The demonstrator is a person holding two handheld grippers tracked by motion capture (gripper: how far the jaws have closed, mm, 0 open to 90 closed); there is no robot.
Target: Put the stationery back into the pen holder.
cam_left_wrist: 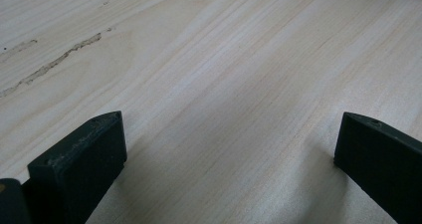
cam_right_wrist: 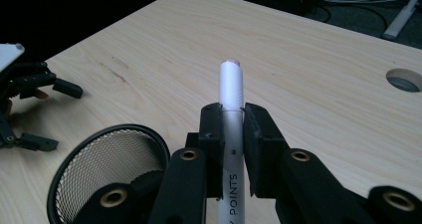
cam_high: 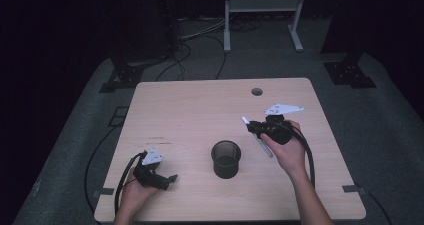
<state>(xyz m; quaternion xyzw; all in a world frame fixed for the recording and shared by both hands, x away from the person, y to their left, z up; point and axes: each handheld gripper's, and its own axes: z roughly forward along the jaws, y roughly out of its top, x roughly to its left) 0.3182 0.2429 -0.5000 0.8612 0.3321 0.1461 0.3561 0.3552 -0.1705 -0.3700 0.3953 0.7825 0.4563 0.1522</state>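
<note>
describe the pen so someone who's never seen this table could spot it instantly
Start at the light wooden table and find the black mesh cup near its middle. Just right of the cup, the right gripper has its jaws shut on a slim white pen, held above the tabletop. It is the only white stick-shaped thing there, with grey lettering along its barrel.

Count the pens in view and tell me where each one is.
1. A white pen is clamped in the right hand-held gripper, held above the table right of the mesh cup. The cup's inside is dark, so more could be hidden.
</note>
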